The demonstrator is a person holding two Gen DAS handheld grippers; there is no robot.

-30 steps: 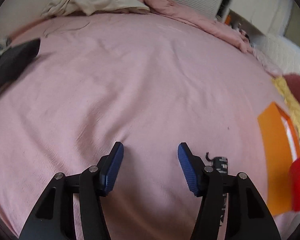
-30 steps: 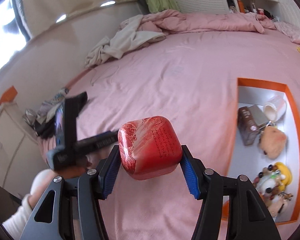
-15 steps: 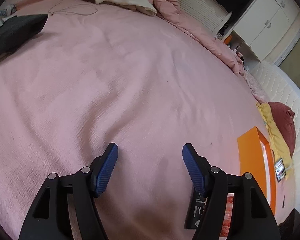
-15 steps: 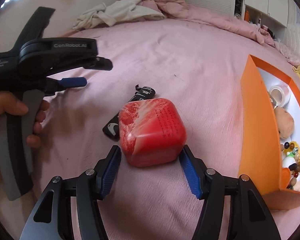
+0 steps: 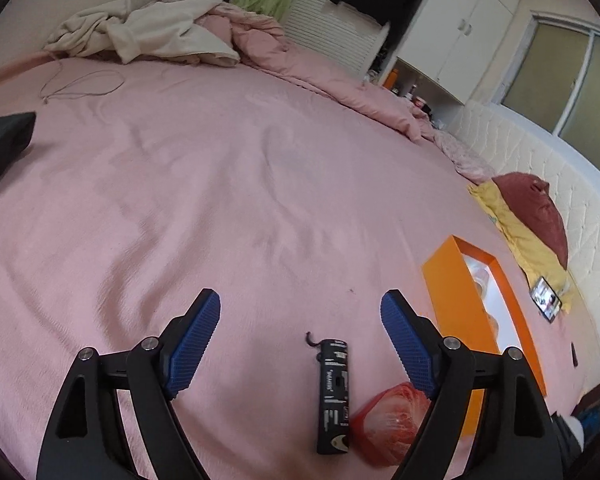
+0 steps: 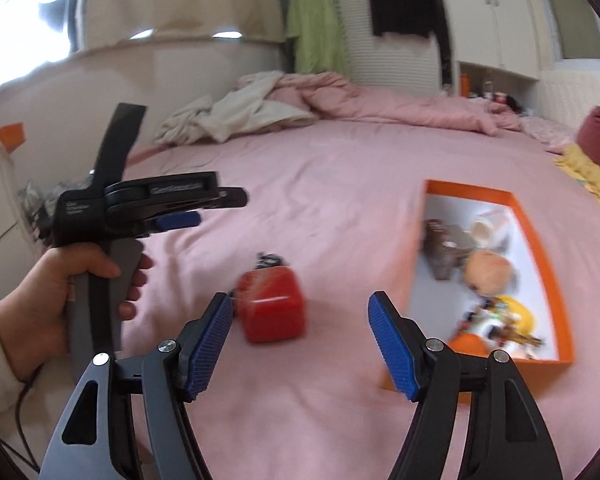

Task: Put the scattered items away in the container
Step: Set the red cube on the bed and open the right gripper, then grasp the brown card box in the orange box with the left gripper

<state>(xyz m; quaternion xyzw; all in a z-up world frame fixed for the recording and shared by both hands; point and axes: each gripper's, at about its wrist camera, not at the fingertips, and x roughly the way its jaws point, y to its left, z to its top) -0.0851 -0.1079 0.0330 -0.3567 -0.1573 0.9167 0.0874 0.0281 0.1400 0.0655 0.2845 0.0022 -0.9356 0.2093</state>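
A red rounded cube point(image 6: 271, 307) lies on the pink bed, just beyond my open, empty right gripper point(image 6: 300, 318); it also shows in the left wrist view point(image 5: 388, 424). A black tube point(image 5: 333, 396) lies beside the cube, between and below the fingers of my open left gripper point(image 5: 300, 312); in the right wrist view only its tip point(image 6: 269, 260) shows behind the cube. The orange box point(image 6: 562, 320) with white inside holds several small items and stands to the right; it also shows in the left wrist view point(image 5: 448, 280).
Rumpled cream and pink bedding point(image 5: 172, 32) lies at the far end. A yellow cloth with a maroon cushion point(image 5: 536, 208) and a phone point(image 5: 546, 299) lie right of the box. A dark object point(image 5: 0, 148) is at the left edge. A cord point(image 5: 80, 86) lies far left.
My right gripper has opened and let go of the red cube, which now rests on the bed, and has drawn back. My left gripper has swung so that the black tube sits between its fingers.
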